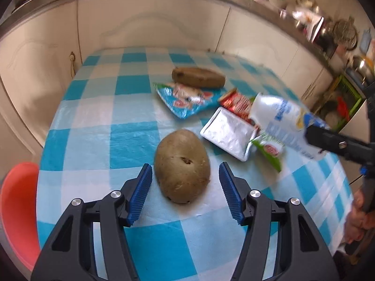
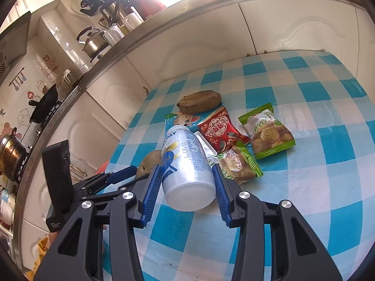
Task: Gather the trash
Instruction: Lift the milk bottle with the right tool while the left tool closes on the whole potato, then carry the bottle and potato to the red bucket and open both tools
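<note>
Kitchen table, blue-checked cloth [image 1: 98, 145]. Right gripper [image 2: 187, 182] clamps white bottle [image 2: 187, 164], lifted over wrapper pile near table middle, likely for binning. Left gripper [image 1: 185, 187] spread wide, straddling potato [image 1: 182, 166], not touching.

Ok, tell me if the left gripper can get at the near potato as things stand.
Probably yes. The left gripper is open, its fingers on either side of the near potato, and nothing lies between them. The right gripper, shut on the white bottle, is off to the side.
</note>
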The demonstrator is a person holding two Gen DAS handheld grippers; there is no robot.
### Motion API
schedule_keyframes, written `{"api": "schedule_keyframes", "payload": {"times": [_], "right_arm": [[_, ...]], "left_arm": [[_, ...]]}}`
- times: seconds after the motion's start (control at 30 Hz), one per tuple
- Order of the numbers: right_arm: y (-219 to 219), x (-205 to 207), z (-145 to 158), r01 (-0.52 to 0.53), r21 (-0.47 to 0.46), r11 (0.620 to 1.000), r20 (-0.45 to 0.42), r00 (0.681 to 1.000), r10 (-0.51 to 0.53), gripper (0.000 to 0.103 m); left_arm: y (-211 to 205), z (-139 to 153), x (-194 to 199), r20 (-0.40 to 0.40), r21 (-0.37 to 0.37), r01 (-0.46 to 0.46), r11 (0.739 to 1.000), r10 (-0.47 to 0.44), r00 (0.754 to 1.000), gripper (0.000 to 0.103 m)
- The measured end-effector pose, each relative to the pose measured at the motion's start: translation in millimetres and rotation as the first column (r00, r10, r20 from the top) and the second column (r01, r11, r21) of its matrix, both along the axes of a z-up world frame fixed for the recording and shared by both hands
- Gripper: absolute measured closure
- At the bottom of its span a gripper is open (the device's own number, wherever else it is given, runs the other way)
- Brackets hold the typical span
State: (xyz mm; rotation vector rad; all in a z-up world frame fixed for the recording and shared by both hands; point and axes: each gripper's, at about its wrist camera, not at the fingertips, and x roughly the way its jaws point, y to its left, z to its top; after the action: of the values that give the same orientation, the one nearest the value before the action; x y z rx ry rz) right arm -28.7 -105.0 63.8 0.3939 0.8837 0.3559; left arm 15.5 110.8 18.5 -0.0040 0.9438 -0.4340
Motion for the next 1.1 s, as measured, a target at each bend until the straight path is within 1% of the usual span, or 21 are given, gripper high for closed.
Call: {"api": "schedule_keyframes", "payload": {"times": [0.03, 0.07, 0.13, 0.23, 0.27, 0.53, 0.7, 0.87, 1.1], "right_arm": [[-0.2, 0.2, -0.5, -0.001, 0.003, 1.0, -0.003, 1.0, 0.001, 0.057], [-0.5, 0.3, -1.0, 0.001, 0.004, 1.0, -0.005, 1.0, -0.001, 0.057], [-1.3, 0.9, -2.6, 0.003, 0.007, 1.0, -0.011, 1.0, -0.003, 0.057], [-1.3, 2.2, -5.2, 0.004, 0.012, 1.0, -0.019, 1.0, -0.004, 0.057], [-0.9, 2.4, -5.9, 0.003, 0.013, 1.0, -0.021, 1.0, -0.002, 0.057], [7.3, 2.9, -5.4, -0.023, 0.013, 1.0, -0.023, 0.999, 0.024, 0.057], [20.5, 5.2, -6.3, -0.061, 0.014, 0.998, -0.028, 0.998, 0.061, 0.057], [44.3, 8.3, -7.1, -0.123, 0.004, 0.992, -0.03, 0.992, 0.123, 0.057], [81.8, 13.7, -11.9, -0.202, 0.008, 0.979, -0.05, 0.978, 0.203, 0.057]], "left_arm": [[-2.0, 0.3, 1.3, 0.009, 0.012, 0.004, 1.0, -0.004, 1.0, 0.048], [-2.9, -0.2, 2.7, 0.007, 0.026, -0.001, 1.0, 0.001, 1.0, 0.05], [-5.0, 0.0, 4.1, 0.003, 0.041, 0.004, 0.999, -0.004, 1.0, 0.051], [-8.9, -0.4, 1.7, 0.02, 0.08, 0.016, 0.997, -0.018, 1.0, 0.052], [-8.9, -0.5, 1.1, 0.021, 0.079, 0.011, 0.997, -0.012, 1.0, 0.052], [2.4, -1.3, -3.6, 0.03, 0.02, -0.053, 0.998, 0.052, 0.998, 0.052], [26.1, 7.5, -12.6, 0.042, -0.041, -0.115, 0.992, 0.117, 0.992, 0.053], [52.3, 18.4, -24.8, 0.064, -0.07, -0.167, 0.983, 0.172, 0.983, 0.054], [87.7, 22.9, -34.8, 0.064, -0.116, -0.232, 0.966, 0.241, 0.969, 0.054]]}}
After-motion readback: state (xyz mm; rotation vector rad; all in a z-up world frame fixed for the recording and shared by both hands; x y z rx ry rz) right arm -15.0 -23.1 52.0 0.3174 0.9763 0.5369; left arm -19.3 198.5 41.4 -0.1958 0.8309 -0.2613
